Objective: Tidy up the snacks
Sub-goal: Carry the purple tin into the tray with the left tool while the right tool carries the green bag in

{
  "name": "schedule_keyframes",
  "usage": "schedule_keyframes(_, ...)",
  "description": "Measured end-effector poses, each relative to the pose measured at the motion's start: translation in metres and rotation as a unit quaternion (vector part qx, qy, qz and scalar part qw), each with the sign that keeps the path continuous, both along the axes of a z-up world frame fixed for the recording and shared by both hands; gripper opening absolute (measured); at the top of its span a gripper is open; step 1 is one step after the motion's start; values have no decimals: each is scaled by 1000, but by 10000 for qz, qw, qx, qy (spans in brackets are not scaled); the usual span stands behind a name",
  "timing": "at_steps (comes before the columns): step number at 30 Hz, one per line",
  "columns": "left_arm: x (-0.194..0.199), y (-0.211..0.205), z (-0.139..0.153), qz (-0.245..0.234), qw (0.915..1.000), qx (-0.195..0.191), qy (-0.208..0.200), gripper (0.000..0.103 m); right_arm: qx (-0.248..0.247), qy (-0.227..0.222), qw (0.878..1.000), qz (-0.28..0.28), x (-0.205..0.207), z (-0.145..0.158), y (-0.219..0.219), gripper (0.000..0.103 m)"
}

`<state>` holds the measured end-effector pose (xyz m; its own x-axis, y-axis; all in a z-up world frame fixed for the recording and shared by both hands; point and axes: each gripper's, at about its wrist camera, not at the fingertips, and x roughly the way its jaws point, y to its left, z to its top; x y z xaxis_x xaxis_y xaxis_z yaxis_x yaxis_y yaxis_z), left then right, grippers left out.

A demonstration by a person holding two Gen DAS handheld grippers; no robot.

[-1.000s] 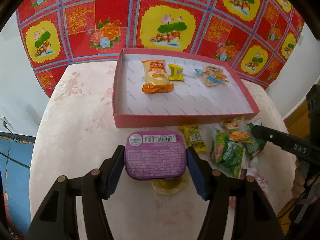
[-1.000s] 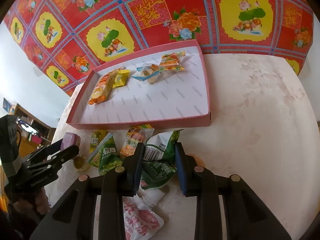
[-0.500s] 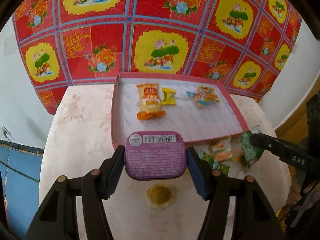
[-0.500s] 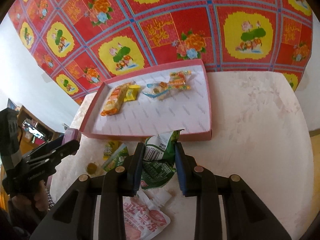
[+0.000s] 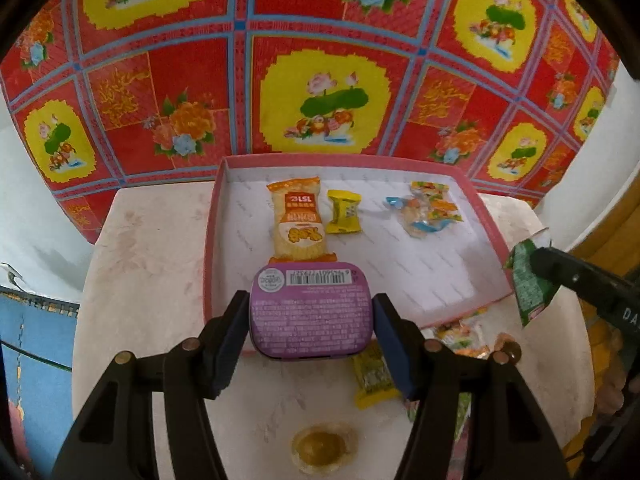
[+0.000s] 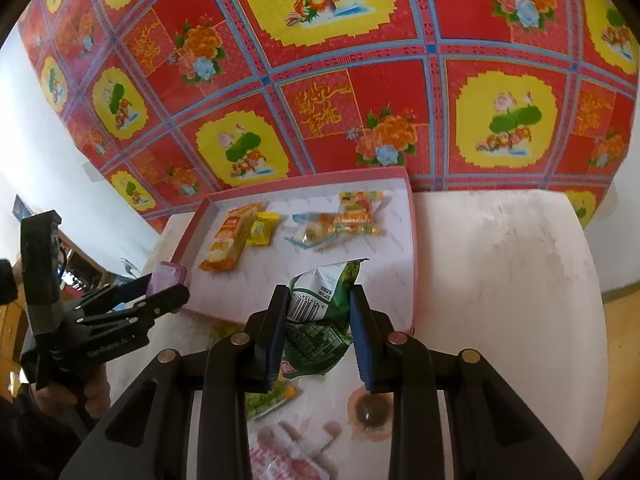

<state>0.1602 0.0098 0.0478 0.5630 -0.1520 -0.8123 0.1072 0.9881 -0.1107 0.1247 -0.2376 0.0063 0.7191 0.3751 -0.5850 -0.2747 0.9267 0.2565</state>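
My left gripper (image 5: pixel 310 314) is shut on a purple tin (image 5: pixel 311 310), label side up, held above the near edge of the pink tray (image 5: pixel 210 240). In the right wrist view the same left gripper (image 6: pixel 160 294) and tin (image 6: pixel 168 276) hang by the tray's left near corner. My right gripper (image 6: pixel 318 318) is shut on a green snack packet (image 6: pixel 320 320), lifted over the near rim of the pink tray (image 6: pixel 414 248). That packet (image 5: pixel 528 284) shows at the right of the left wrist view. In the tray lie an orange packet (image 5: pixel 297 220), a yellow sweet (image 5: pixel 343 212) and a clear wrapped snack (image 5: pixel 428 208).
Loose snacks remain on the white marbled table (image 5: pixel 140 280) in front of the tray: a yellow-green packet (image 5: pixel 374 378), a round golden sweet (image 5: pixel 320 446), a brown round sweet (image 6: pixel 370 414) and a pink-white packet (image 6: pixel 288 456). A red patterned cloth (image 5: pixel 320 80) hangs behind. A hand (image 6: pixel 96 396) holds the left gripper.
Both grippers have risen and drawn toward the tray with their loads. The green packet has left the pile on the table. The tin now overlaps the tray's near edge.
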Motion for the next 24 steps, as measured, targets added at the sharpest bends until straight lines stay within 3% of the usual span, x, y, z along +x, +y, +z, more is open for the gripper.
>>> schedule_keyframes(11,16,-6,-17,43,9998,164,127,64,-68,184,9998,60,37,-11,3,30)
schedule_keyframes(24,28,-14,-30,28,9995,276,153,64,-101,231,9996,136,53,-21,9,30)
